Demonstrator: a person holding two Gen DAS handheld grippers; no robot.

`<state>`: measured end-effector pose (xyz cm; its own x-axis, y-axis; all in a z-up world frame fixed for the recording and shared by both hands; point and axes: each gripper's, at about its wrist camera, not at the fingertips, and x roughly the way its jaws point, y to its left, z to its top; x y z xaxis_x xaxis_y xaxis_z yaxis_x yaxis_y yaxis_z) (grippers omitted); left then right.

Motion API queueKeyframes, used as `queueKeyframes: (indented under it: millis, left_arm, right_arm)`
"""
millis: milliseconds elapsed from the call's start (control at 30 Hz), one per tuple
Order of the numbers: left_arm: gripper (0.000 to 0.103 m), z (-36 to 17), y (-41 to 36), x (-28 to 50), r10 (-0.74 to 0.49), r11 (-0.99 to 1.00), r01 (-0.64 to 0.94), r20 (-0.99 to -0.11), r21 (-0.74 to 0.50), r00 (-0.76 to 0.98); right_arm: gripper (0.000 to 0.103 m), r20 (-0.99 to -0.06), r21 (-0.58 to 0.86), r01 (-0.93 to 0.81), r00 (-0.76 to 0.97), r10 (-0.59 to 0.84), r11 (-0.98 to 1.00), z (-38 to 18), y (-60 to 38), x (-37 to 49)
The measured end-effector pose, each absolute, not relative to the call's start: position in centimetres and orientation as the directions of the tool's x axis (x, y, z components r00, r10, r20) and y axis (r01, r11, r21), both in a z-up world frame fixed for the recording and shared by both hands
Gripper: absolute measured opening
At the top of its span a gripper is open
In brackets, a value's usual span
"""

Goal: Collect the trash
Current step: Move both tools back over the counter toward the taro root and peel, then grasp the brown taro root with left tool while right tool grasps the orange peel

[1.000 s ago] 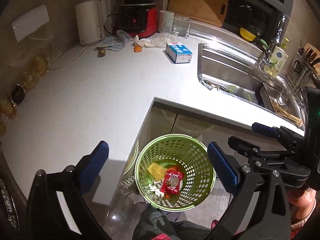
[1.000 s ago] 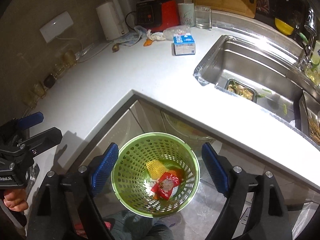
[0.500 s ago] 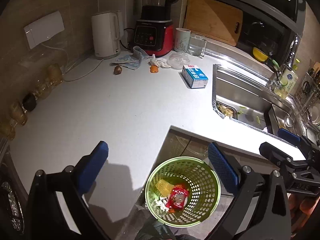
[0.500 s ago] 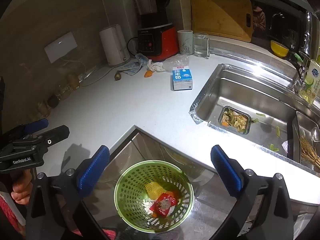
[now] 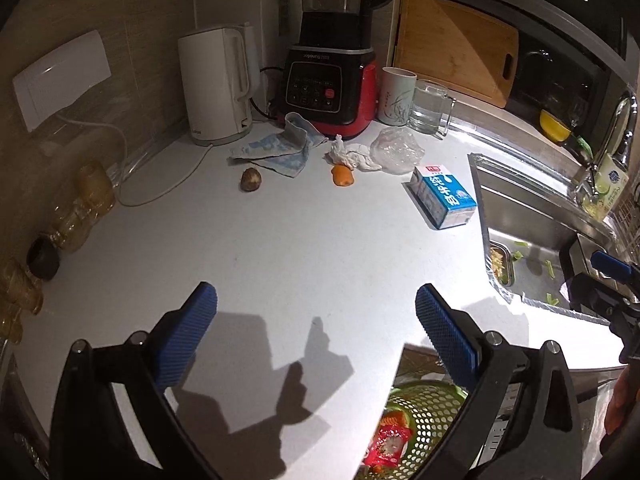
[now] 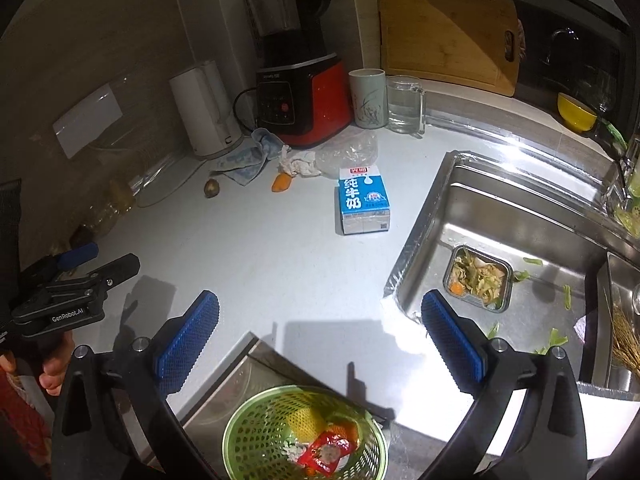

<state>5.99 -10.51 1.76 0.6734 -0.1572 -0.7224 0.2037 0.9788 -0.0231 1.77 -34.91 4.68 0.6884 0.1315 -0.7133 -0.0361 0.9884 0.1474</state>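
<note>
A green mesh bin [image 6: 260, 436] stands on the floor below the counter corner, holding a red wrapper [image 6: 326, 454] and yellow scraps; it also shows in the left wrist view [image 5: 428, 412]. On the white counter lie a blue milk carton [image 5: 444, 196], an orange peel [image 5: 343, 175], a crumpled tissue [image 5: 352, 155], a clear plastic bag [image 5: 396, 150] and a brown nut-like scrap [image 5: 251, 179]. My left gripper [image 5: 316, 340] is open and empty above the counter. My right gripper [image 6: 320, 344] is open and empty over the counter edge, above the bin.
A white kettle [image 5: 214, 84], a red blender [image 5: 332, 80], a mug [image 5: 396, 96], a glass mug [image 5: 430, 108] and a blue cloth [image 5: 276, 148] stand at the back. A steel sink [image 6: 520, 240] with a food-scrap strainer [image 6: 478, 278] lies to the right. Bottles [image 5: 80, 208] line the left wall.
Both grippers have risen from over the bin and tilted up toward the counter; the bin has slid to the bottom of both views. Both stay open and empty.
</note>
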Motion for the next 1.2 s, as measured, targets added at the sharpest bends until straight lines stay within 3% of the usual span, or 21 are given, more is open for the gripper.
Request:
queueKeyframes:
  millis: [600, 1100, 1200]
  left_arm:
    - [0.095, -6.5, -7.3, 25.5, -0.158, 0.977, 0.214, -0.750, -0.022, 0.642]
    - [0.077, -10.1, -6.6, 31.9, -0.169, 0.982, 0.169, -0.784, -0.083, 0.597]
    - [0.067, -10.2, -6.9, 32.2, -0.157, 0.984, 0.165, -0.787, -0.071, 0.597]
  right_arm:
    - [0.100, -0.749, 0.129, -0.085, 0.645, 0.154, 0.988, -0.5, -27.1, 20.4]
    - [0.100, -0.793, 0.146, -0.093, 0.584, 0.173, 0.985, -5.0, -25.9, 27.4]
    - [0.100, -0.794, 0.142, -0.097, 0.583, 0.172, 0.985, -5.2, -26.0, 27.7]
